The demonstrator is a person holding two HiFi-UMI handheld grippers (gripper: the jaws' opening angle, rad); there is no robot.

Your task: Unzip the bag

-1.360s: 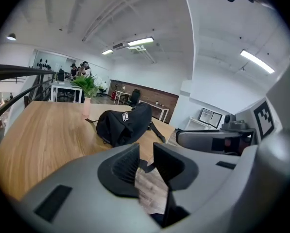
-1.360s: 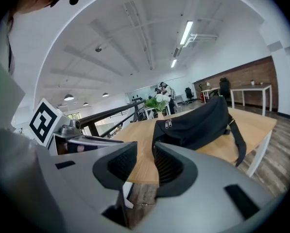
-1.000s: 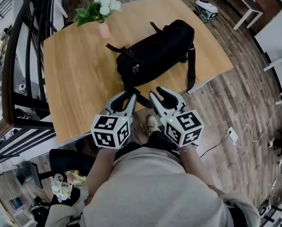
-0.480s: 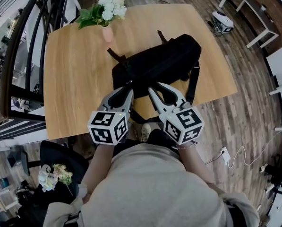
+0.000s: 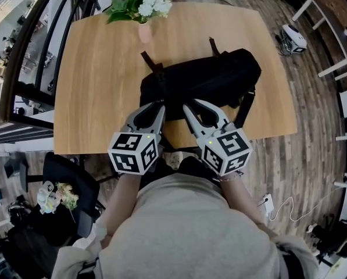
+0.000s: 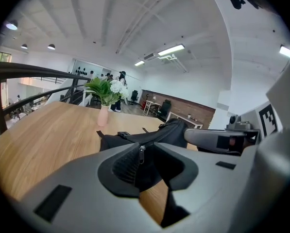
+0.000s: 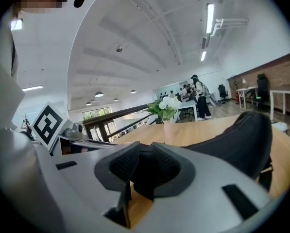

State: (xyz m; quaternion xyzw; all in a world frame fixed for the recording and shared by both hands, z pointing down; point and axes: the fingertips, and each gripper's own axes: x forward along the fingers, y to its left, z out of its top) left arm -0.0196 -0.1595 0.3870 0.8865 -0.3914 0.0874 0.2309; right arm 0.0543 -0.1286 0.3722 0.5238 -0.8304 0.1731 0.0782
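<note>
Head view: one black bag (image 5: 202, 83), lying lengthwise across the near half of a wooden desk (image 5: 97, 68). One pink vase of white flowers (image 5: 145, 32) stands at the far edge, apart from the bag. Left tongs (image 5: 154, 106): at the bag's near left end, jaws narrowly apart, holding nothing. The left gripper view shows the zip pull (image 6: 141, 153) in the gap, just beyond the pads and ungripped. Right tongs (image 5: 195, 104): at the bag's near side, beside the left pair, jaws moderately apart and just now closing. Dark bag fabric shows in that gap, but the pads are not seen pressing on it. Task status, as judged: the zip appears fully closed and nothing is yet undone. Outstanding: seize the pull, steady the bag, draw the zip along its length.
</note>
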